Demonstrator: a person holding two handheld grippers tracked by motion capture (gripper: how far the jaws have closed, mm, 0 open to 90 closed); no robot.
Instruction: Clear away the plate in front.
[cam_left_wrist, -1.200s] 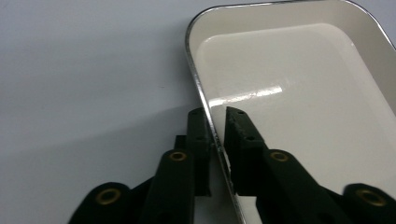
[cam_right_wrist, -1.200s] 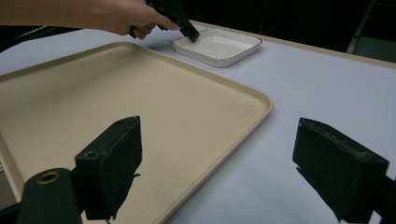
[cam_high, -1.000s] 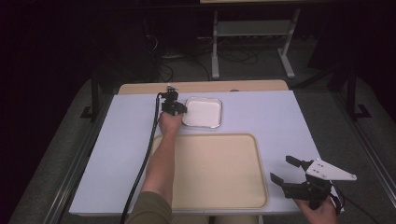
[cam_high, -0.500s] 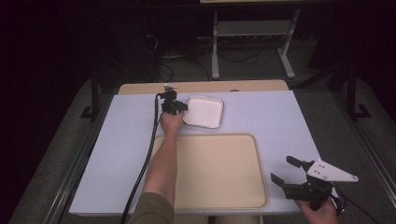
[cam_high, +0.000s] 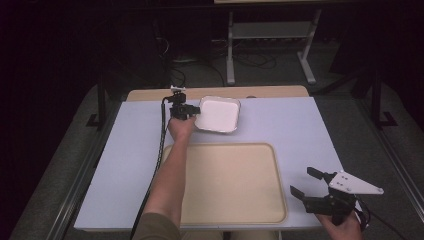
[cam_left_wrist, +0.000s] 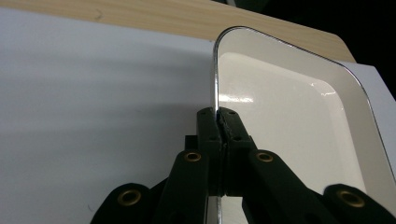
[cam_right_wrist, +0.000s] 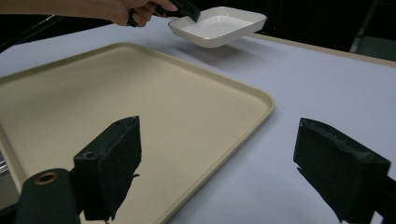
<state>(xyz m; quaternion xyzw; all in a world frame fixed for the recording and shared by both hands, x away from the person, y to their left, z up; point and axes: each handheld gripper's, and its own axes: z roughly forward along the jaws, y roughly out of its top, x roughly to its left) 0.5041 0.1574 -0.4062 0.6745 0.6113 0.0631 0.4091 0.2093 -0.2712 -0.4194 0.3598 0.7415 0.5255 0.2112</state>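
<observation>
A shallow white rectangular dish (cam_high: 219, 114) with a thin dark rim hangs a little above the far middle of the table. My left gripper (cam_high: 189, 111) is shut on its left rim; in the left gripper view the two jaws pinch the rim of the dish (cam_left_wrist: 299, 116) between them. From the right gripper view the dish (cam_right_wrist: 219, 25) floats clear of the table with its shadow beneath. My right gripper (cam_high: 306, 182) stands open near the front right corner, nothing between its jaws.
A large beige tray (cam_high: 230, 182) lies in the front middle of the pale table sheet (cam_high: 300, 130). A strip of bare wooden tabletop (cam_high: 270, 92) runs along the far edge. Dark floor and a metal stand (cam_high: 270, 40) lie beyond.
The left gripper has lifted the white dish off the table, tilting it slightly. The right gripper has stayed where it was.
</observation>
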